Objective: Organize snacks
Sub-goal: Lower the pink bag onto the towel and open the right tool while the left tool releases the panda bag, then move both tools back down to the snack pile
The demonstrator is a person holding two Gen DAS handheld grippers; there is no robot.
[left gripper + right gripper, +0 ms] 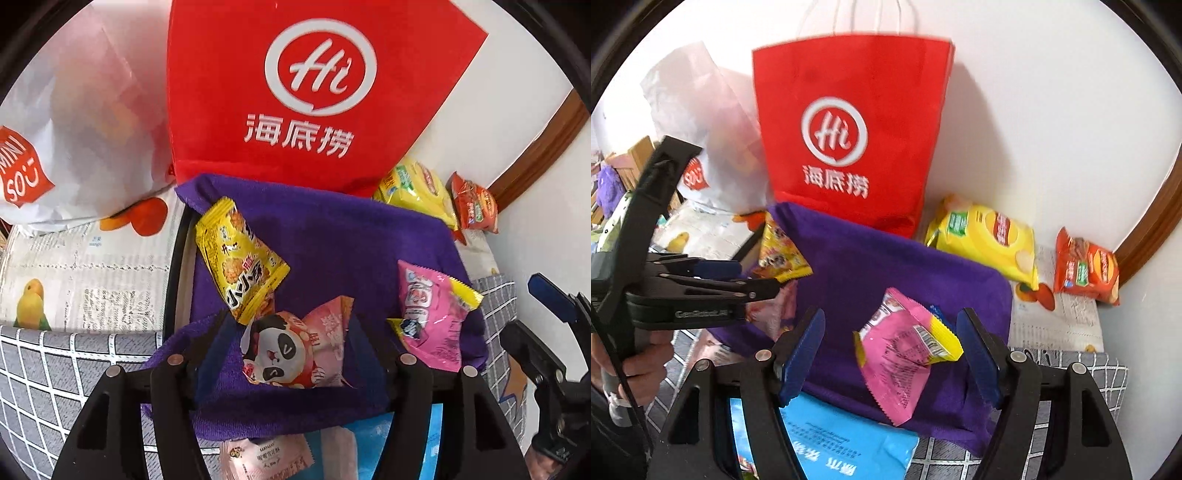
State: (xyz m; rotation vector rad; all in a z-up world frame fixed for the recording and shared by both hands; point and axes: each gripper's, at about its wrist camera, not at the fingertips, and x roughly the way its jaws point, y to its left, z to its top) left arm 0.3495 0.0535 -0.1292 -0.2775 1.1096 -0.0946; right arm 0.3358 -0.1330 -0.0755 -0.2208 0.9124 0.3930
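A purple cloth (332, 240) (879, 258) holds three snack packets. A pale pink packet with a panda (295, 350) lies between the fingers of my left gripper (286, 343), which is open; the pads do not press it. A yellow packet (240, 258) (779, 254) lies just beyond it, at the cloth's left. A pink packet with yellow ends (901, 362) (432, 321) lies on the cloth between the blue pads of my right gripper (892, 354), which is open and clear of it on both sides.
A red paper bag (849, 129) and a white plastic bag (74, 129) stand behind the cloth against the wall. A yellow chips bag (982, 240) and a red chips bag (1086, 269) lie at the right. A blue packet (842, 443) lies near me.
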